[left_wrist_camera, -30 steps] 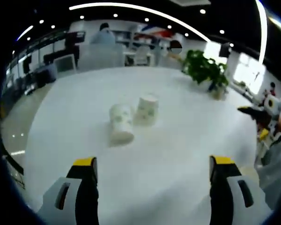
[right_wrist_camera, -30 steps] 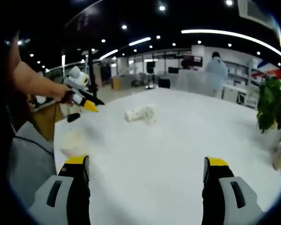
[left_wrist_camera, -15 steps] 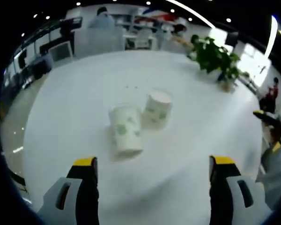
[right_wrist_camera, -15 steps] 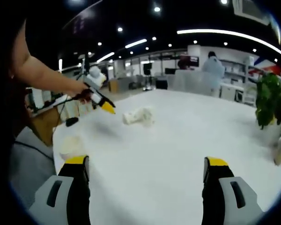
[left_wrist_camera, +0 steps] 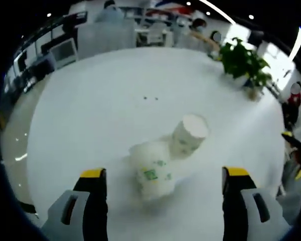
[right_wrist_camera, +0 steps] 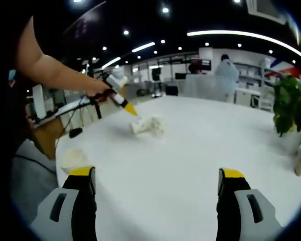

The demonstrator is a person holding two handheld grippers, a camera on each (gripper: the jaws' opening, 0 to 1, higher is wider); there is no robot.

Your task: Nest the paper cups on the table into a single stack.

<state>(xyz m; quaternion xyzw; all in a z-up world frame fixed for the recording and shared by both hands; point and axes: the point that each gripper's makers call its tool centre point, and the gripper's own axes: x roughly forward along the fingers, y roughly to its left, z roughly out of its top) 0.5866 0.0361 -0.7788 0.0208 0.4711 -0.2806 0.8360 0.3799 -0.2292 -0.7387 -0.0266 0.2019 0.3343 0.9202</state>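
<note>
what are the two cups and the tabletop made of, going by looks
Cups: the lying cup and the cup behind it look like thin matte white paper with green print. Table: smooth white top with a soft sheen, probably laminate or painted; the blur leaves it open.

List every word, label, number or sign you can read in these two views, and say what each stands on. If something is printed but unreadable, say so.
No text can be read.
Near paper cup: green printed marks, too blurred to read.
Far paper cup: faint green print, too blurred to read.
Red and blue banner at the back of the room: no legible lettering.
</note>
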